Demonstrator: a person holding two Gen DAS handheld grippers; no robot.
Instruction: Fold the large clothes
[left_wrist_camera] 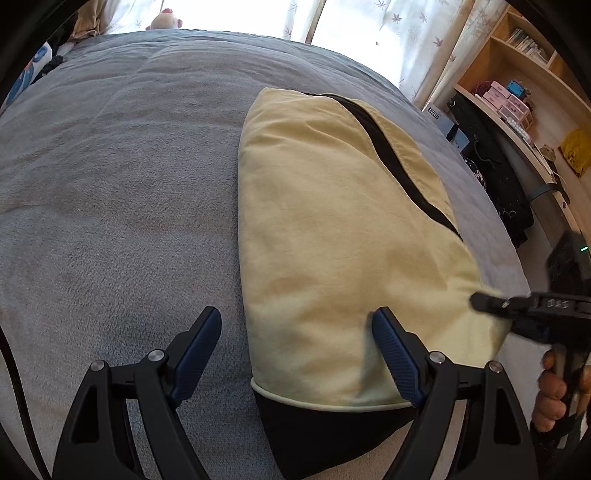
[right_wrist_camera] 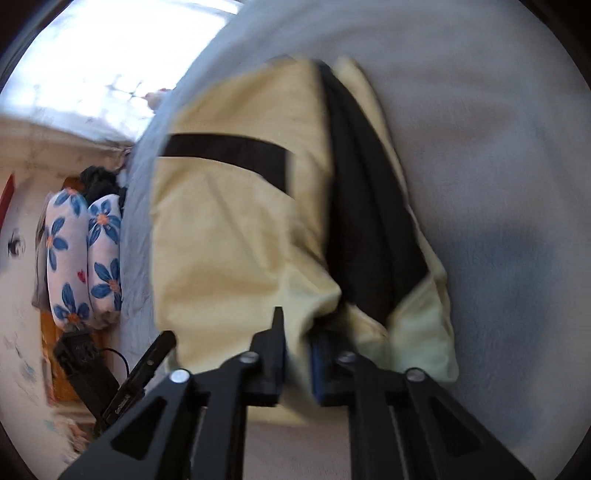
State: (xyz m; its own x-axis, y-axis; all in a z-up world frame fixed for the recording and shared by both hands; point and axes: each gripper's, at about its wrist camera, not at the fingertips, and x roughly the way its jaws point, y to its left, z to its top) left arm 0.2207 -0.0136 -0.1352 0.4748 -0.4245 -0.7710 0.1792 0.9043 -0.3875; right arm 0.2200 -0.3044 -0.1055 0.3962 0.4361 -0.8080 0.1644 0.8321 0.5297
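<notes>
A pale yellow garment [left_wrist_camera: 332, 221] with a black stripe and a black lower band lies folded lengthwise on the grey bed cover [left_wrist_camera: 110, 192]. My left gripper [left_wrist_camera: 297, 332] hovers open over its near end. Its left finger is above the cover, its right finger above the yellow cloth, and nothing is pinched. In the right wrist view the garment [right_wrist_camera: 229, 229] shows a black inner layer along its right side. My right gripper [right_wrist_camera: 299, 332] is shut on a bunch of the yellow cloth at the near edge. From the left wrist view that right gripper [left_wrist_camera: 480, 301] touches the garment's right edge.
A hand [left_wrist_camera: 554, 398] holds the right gripper's handle. Wooden shelves [left_wrist_camera: 517, 96] with boxes and a dark bag stand beside the bed on the right. Two blue-flowered pillows [right_wrist_camera: 81, 258] lie at the bed's other side. Curtained windows [left_wrist_camera: 406, 33] are behind.
</notes>
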